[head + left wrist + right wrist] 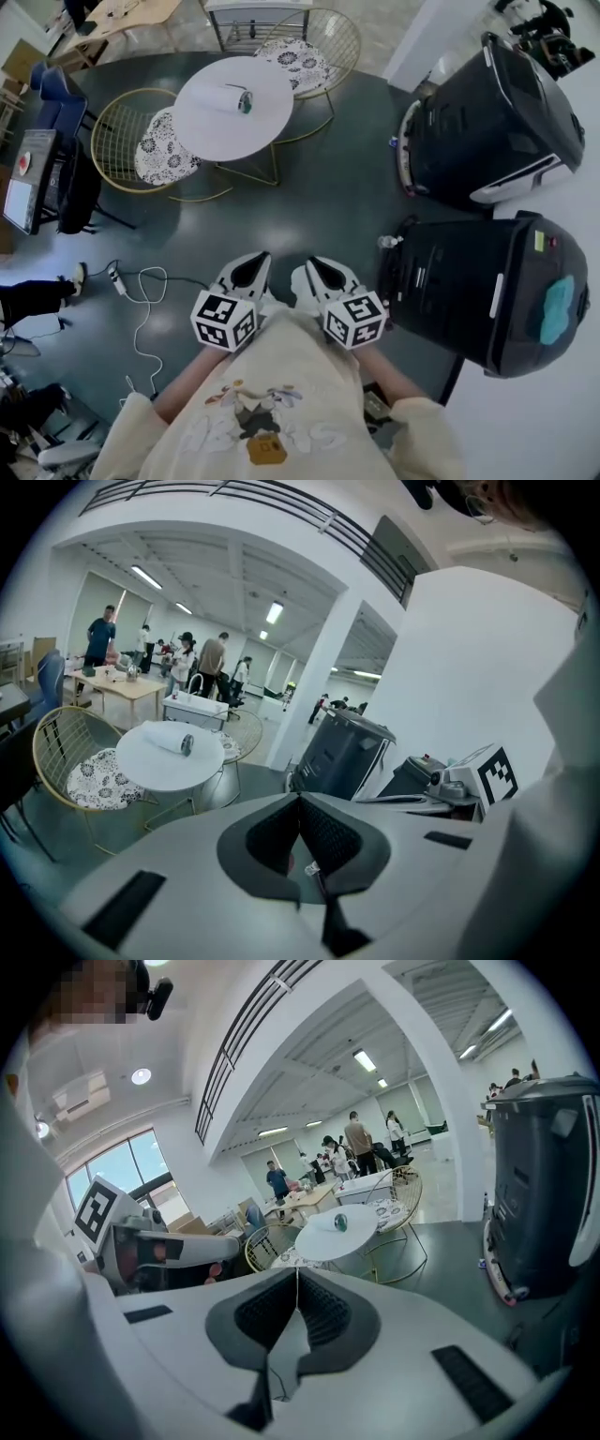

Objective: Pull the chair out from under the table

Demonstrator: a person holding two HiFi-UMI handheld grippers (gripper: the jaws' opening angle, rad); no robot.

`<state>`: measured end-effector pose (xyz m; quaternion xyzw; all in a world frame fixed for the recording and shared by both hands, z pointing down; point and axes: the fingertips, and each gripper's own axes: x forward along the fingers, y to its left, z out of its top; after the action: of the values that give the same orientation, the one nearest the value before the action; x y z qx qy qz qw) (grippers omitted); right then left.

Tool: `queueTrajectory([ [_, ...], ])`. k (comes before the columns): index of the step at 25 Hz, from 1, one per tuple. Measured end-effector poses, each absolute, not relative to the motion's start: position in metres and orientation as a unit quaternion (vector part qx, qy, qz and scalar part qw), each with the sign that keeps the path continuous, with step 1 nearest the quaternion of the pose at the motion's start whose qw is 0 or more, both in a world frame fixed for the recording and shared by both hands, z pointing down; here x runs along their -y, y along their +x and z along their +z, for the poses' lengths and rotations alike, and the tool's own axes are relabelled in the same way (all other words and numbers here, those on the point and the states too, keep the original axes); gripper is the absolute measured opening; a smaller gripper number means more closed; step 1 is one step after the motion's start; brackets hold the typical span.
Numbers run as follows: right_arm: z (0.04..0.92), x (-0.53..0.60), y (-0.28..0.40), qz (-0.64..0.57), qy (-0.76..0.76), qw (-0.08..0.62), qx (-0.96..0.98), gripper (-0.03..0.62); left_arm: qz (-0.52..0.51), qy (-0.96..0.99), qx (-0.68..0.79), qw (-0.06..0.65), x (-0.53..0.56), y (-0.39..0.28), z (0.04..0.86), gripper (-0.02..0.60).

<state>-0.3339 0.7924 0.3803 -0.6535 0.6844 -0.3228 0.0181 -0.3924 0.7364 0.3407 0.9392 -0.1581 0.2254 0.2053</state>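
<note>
A round white table [234, 117] stands on the dark floor ahead, with a white roll [228, 97] lying on it. Two gold wire chairs with patterned cushions are tucked against it: one at its left [131, 141] and one behind it at the right [323, 42]. My left gripper [251, 262] and right gripper [317, 266] are held side by side close to my chest, well short of the table. Both are shut with nothing between the jaws. The left gripper view shows that gripper [300, 799] below the table [169, 757] and left chair [75, 752]. The right gripper [297, 1274] points toward the table [336, 1232].
Two big black machines stand at the right, one far [492, 122] and one near [478, 291]. A white cable [141, 309] trails on the floor at the left beside a person's leg [37, 295]. A dark chair and desk [56, 178] stand at the left. People stand around far tables.
</note>
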Motion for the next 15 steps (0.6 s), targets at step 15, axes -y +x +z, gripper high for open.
queueTrajectory([
  [15,0.398,-0.818,-0.166,-0.347,-0.693,0.114,-0.621,0.011,0.272,0.937,0.104,0.19,-0.745,-0.23,0.349,0.008],
])
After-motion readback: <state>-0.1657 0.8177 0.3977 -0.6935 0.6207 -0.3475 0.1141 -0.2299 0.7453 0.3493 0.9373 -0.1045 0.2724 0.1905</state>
